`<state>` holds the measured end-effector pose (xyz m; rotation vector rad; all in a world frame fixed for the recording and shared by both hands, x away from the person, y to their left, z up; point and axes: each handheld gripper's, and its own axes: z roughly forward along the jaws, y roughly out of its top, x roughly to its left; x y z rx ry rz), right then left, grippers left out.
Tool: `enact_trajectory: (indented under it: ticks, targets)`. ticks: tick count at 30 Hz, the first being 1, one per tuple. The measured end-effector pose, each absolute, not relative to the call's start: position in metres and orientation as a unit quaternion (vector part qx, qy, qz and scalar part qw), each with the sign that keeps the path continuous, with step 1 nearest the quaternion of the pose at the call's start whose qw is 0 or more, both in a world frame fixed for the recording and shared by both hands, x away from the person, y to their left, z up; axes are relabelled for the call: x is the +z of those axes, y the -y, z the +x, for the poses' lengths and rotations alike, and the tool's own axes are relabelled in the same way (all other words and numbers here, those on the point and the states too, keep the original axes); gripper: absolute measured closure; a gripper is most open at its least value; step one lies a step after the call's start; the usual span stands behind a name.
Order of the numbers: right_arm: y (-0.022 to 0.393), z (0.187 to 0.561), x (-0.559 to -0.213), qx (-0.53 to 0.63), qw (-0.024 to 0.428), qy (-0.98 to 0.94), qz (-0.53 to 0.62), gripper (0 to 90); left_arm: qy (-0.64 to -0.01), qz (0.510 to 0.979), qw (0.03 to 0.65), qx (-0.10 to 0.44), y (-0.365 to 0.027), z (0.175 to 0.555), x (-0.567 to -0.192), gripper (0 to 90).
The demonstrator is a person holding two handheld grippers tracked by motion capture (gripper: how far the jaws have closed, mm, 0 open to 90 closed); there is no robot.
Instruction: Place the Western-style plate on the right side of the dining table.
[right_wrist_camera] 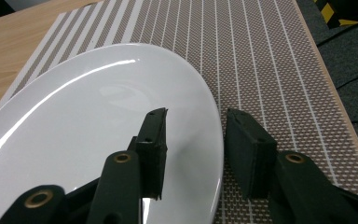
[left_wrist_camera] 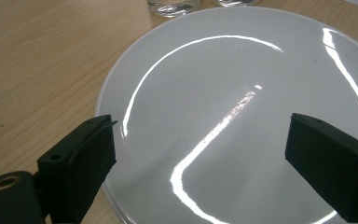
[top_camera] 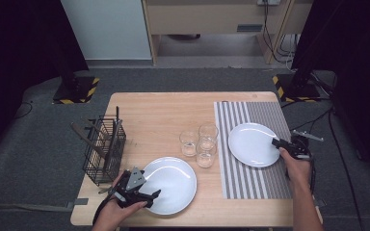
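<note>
Two white plates lie on the wooden table [top_camera: 149, 110]. The near plate [top_camera: 173, 183] [left_wrist_camera: 242, 84] sits at the front left, and my left gripper [top_camera: 152, 196] [left_wrist_camera: 200, 154] hovers over its near-left rim with the jaws spread wide and nothing gripped. The far plate [top_camera: 250, 144] [right_wrist_camera: 88, 121] rests on a striped placemat [top_camera: 250, 183] [right_wrist_camera: 261, 56]. My right gripper [top_camera: 275, 143] [right_wrist_camera: 196, 140] straddles that plate's right rim, one jaw over the plate and one over the mat. A gap shows on both sides of the rim, so it is open.
Three clear glasses [top_camera: 200, 142] stand together between the plates. A black wire basket [top_camera: 103, 151] with utensils stands at the table's left edge. Black stands with yellow-striped bases [top_camera: 77, 89] flank the far corners on the floor.
</note>
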<state>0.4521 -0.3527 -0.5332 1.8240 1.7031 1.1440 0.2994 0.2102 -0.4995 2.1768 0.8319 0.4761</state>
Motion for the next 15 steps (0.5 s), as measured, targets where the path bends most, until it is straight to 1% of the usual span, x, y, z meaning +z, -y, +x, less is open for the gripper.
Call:
enact_trajectory:
  ticks: [1, 11, 15]
  targets:
    - [0.3527, 0.4522, -0.5324, 0.408, 0.198, -0.607, 0.652, 55.9, -0.324, 0.850, 0.372, 0.186, -0.2102, 0.2993, -0.4994, 7.7]
    - [0.3523, 0.4505, -0.5267, 0.408, 0.208, -0.608, 0.648, 50.1, -0.325, 0.849, 0.372, 0.186, -0.2103, 0.2995, -0.4995, 7.7]
    - [0.3489, 0.4501, -0.5241, 0.404, 0.212, -0.615, 0.643, 43.9, -0.324, 0.850, 0.372, 0.186, -0.2103, 0.2995, -0.4995, 7.7]
